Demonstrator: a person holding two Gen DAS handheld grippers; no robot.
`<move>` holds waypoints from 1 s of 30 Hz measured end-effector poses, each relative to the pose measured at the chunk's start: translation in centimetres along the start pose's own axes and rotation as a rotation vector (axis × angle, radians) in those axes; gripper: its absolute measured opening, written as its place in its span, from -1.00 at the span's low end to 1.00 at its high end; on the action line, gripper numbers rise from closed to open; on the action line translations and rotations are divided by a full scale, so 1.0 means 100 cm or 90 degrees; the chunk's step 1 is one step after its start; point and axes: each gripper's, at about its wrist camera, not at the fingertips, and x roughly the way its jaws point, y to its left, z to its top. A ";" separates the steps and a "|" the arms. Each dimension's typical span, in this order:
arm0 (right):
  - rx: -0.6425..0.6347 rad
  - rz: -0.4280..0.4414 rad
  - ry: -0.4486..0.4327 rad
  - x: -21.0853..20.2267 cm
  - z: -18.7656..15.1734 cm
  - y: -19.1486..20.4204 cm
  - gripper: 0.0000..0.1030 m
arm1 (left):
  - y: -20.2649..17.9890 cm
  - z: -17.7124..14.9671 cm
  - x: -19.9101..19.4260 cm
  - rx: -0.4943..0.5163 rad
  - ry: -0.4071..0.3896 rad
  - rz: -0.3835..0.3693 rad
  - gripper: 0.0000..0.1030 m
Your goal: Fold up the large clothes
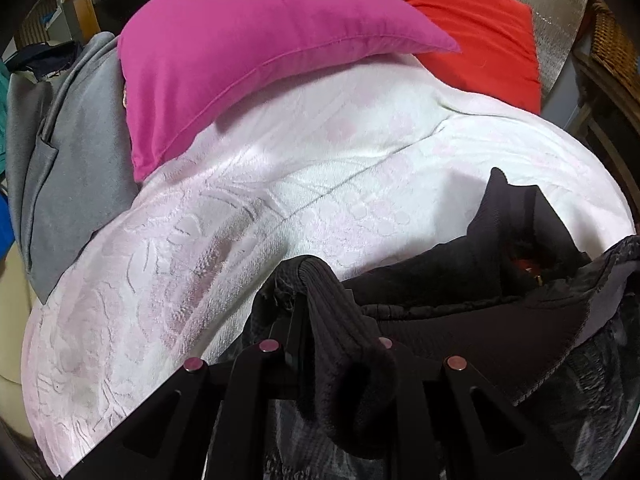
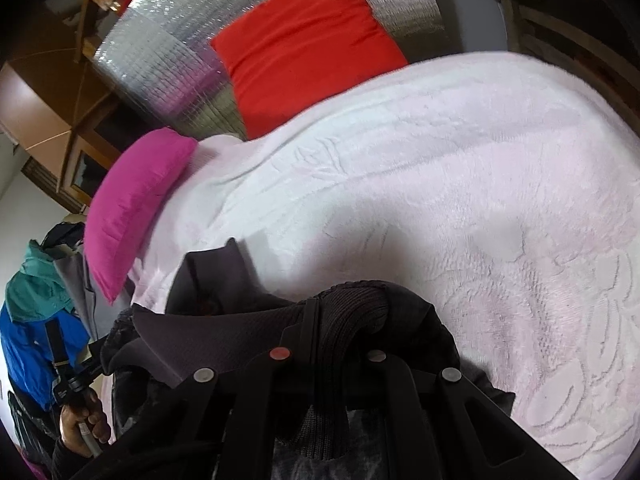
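Observation:
A large black garment [image 1: 460, 308] with ribbed knit trim hangs bunched above a pale pink embossed bedspread [image 1: 224, 216]. My left gripper [image 1: 316, 292] is shut on a ribbed black hem of it, which folds over the fingers. In the right wrist view my right gripper [image 2: 344, 304] is shut on another ribbed edge of the same black garment [image 2: 224, 320]. The bedspread [image 2: 460, 184] lies below and ahead. The fingertips of both grippers are hidden by cloth.
A magenta pillow [image 1: 248, 56] and a red cushion [image 1: 480, 36] lie at the head of the bed, against a silver quilted panel [image 2: 172, 52]. A grey garment [image 1: 76, 168] lies left. A blue-teal jacket [image 2: 36, 320] hangs far left.

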 end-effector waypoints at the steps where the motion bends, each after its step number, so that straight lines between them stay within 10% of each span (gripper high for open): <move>1: 0.000 -0.003 0.003 0.003 -0.001 -0.001 -0.86 | 0.000 0.001 0.001 0.001 0.001 0.000 -0.69; 30: 0.009 -0.015 0.013 0.019 -0.002 -0.013 -0.86 | -0.009 0.012 0.020 0.024 0.006 0.022 -0.69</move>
